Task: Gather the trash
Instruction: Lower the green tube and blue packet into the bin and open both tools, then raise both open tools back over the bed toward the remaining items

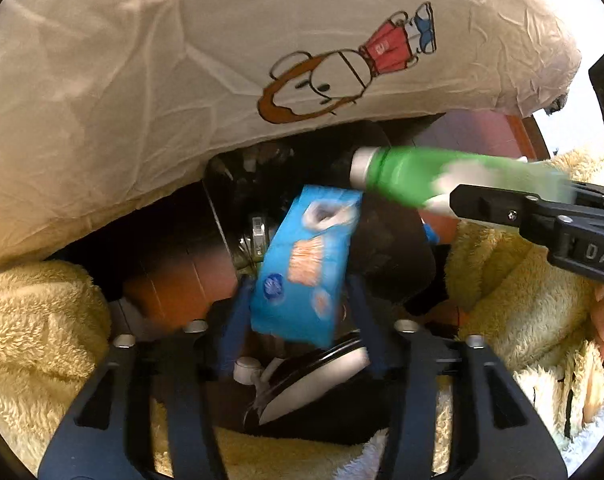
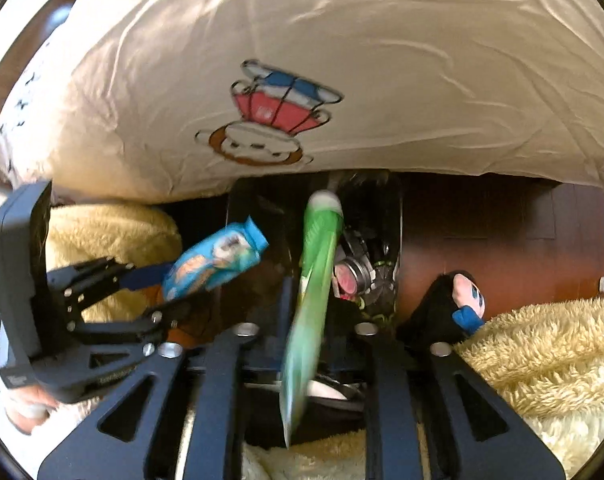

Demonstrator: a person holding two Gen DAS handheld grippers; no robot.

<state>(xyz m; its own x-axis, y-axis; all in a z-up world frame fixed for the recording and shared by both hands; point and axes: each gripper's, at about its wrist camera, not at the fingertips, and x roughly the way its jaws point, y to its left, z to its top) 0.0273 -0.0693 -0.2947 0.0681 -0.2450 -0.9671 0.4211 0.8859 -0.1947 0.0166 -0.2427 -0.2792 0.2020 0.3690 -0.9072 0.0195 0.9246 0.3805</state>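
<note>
While both are pointing steeply down over the black trash bin (image 1: 386,240), the left hand-held gripper (image 1: 302,300) is standing released around the blue packet (image 1: 302,264), the right hand-held gripper (image 2: 326,308) released around the green wrapper (image 2: 314,280). Wood floor (image 2: 482,240) is lying under a cream bed sheet (image 2: 342,40). Only the right view is showing a pink-lidded can (image 2: 348,280) inside the bin.

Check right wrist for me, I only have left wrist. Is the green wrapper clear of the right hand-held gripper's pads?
Observer: Looks clear. The wrapper hangs blurred between the right hand-held gripper's fingers, with a gap on each side.
Operator: What's under it?
Observer: The open black bin, with a round pink-topped can among the trash.
Operator: Anything right of the bin?
Observer: A black soft item with a cartoon face, at the edge of the yellow fleece.
</note>
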